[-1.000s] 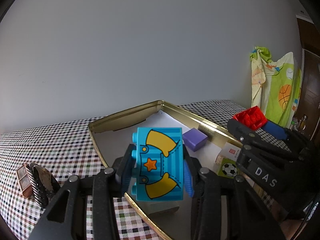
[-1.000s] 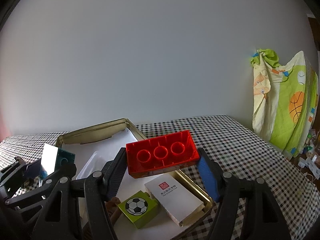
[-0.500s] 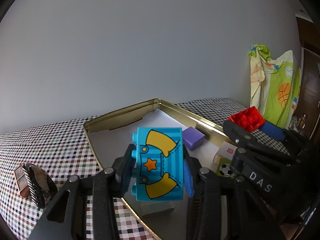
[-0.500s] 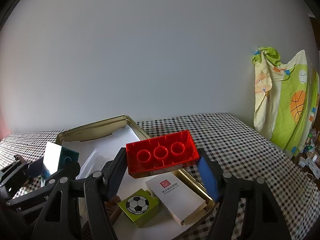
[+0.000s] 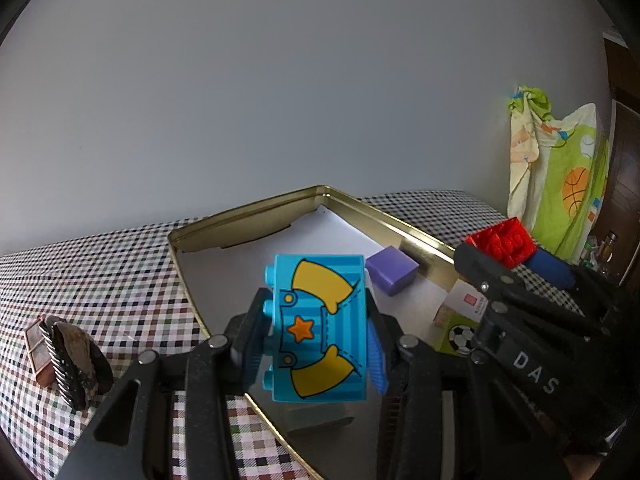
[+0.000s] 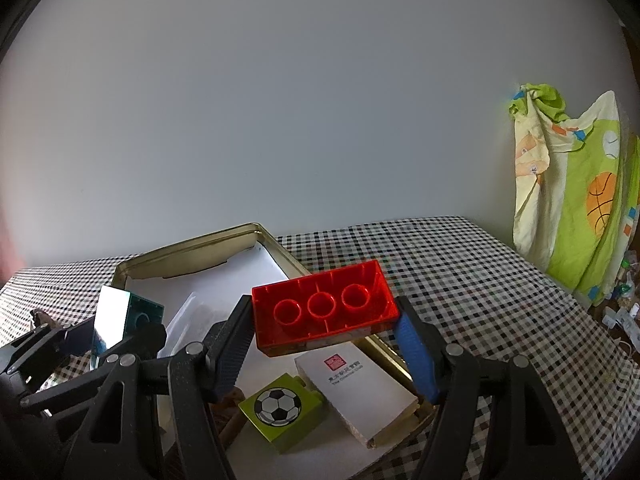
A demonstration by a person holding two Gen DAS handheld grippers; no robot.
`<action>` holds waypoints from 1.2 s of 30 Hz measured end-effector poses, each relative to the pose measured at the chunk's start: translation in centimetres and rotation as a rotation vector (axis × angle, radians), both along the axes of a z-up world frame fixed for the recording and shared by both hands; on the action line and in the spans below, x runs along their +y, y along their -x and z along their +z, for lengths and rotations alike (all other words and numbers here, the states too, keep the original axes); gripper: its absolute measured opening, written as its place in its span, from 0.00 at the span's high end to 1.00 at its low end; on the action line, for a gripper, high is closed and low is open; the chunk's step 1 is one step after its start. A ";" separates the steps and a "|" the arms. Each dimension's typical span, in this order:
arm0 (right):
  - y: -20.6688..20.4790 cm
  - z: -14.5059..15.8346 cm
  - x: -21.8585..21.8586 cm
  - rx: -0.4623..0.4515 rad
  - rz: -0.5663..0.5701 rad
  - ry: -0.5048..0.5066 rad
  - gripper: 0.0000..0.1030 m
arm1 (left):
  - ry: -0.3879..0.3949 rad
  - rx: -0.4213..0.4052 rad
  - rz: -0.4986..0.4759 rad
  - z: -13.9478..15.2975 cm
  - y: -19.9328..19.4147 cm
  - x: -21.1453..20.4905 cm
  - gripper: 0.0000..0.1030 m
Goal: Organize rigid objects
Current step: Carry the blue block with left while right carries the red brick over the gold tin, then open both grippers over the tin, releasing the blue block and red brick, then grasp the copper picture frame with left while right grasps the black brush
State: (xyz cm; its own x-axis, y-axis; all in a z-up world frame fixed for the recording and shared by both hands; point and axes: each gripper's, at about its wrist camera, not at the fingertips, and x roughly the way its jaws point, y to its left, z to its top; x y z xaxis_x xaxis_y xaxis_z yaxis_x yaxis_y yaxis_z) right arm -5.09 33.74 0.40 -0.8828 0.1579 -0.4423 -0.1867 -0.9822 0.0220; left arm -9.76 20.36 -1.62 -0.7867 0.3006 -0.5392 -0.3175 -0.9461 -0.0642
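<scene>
Two claws, left (image 5: 316, 344) and right (image 6: 324, 340), clamp blue block (image 5: 320, 328) and red brick (image 6: 324, 308).

A plain pale grey wall (image 6: 300, 100) is filling most of what I am seeing, evenly lit by soft daylight with no hard shadows. Below it the desk is lying under a checked cloth (image 6: 460, 280) of dark and white squares. Off to my right a yellow-green children's blanket (image 6: 576, 208) printed with a basketball is hanging, and beside it a dark wooden door (image 5: 624, 128) is showing at the edge.
</scene>
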 end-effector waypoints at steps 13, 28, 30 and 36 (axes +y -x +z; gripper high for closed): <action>-1.0 0.4 0.9 0.085 -0.040 0.073 0.18 | 0.037 0.119 -0.005 1.2 -1.9 0.3 0.02; -3.6 1.8 1.6 0.269 -0.192 0.052 0.18 | 0.042 0.168 0.098 1.8 -2.9 -3.6 0.00; -4.0 2.0 1.2 0.285 -0.216 0.031 0.18 | 0.055 0.194 0.108 1.9 -3.4 -4.3 0.01; -5.2 2.1 0.1 0.327 -0.246 0.034 0.17 | 0.104 0.264 0.156 2.1 -4.4 -7.1 0.00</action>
